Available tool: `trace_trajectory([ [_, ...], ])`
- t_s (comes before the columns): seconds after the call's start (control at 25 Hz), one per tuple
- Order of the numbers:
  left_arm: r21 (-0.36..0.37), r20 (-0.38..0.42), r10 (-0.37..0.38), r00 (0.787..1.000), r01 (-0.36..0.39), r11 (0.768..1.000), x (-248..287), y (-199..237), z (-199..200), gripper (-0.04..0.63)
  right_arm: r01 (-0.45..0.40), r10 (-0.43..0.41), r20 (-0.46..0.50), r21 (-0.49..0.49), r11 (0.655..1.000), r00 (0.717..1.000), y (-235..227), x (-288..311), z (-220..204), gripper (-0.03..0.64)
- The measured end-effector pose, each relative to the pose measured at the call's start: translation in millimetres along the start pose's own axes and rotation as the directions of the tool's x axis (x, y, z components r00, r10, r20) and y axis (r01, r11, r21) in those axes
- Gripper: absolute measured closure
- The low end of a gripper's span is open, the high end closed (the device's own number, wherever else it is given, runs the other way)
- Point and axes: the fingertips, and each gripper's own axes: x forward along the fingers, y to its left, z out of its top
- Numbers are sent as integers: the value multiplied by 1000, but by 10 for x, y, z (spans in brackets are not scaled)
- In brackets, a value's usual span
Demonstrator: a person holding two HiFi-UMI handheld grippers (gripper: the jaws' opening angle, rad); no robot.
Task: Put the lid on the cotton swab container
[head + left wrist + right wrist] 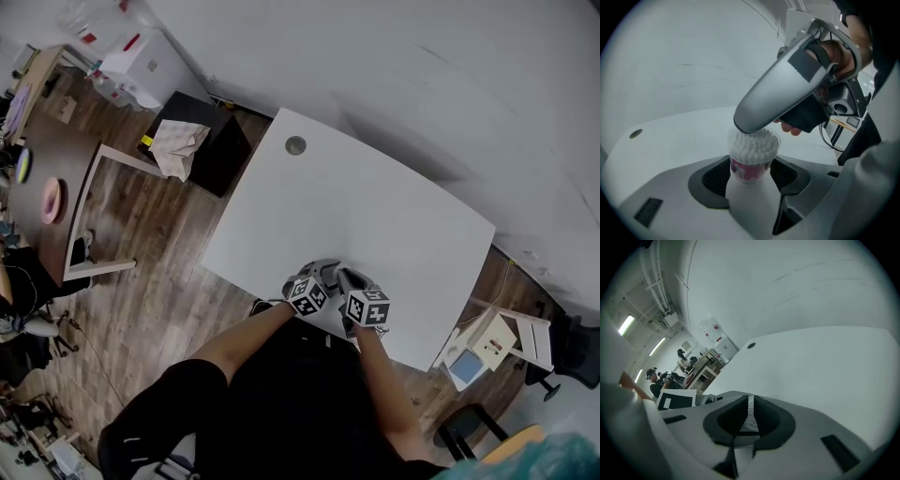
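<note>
Lid-seating step. Our left gripper (pixel 750 180) clamps the cotton swab container (pixel 749 165) at lower centre. Our right gripper (pixel 747 416) pinches a thin sliver, seemingly the clear lid (pixel 774 139), already over the swabs. Next, we judge: press squarely, then release.

White worktop (pixel 394 216) with a round grey hole (pixel 295 145) near its far corner; left of it, a black box (pixel 220 150) bearing crumpled cloth (pixel 178 145).

Right hand-held gripper (pixel 746 127) hides the container (pixel 751 164) rim
</note>
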Motion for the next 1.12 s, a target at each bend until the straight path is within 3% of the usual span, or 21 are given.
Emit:
trace_trajectory([
  [0.32,-9,16,13,1000,-13,1000,-42,-1,-15,325,-27,27,8,6,1000,1000,17,25,14,561],
  [0.64,-84,52,58,997,-54,995,-324,31,-129,324,-46,40,88,74,996,995,24,-8,25,560],
  [0.88,-145,59,108,992,-99,985,-661,216,-338,324,-45,27,149,119,992,988,35,-192,94,520],
  [1.0,-170,109,93,990,-73,983,-850,273,-321,325,-24,-10,193,174,984,981,50,-322,86,518],
  [1.12,-174,170,66,983,-36,984,-1132,266,-192,393,5,-56,239,211,977,969,151,-398,74,518],
])
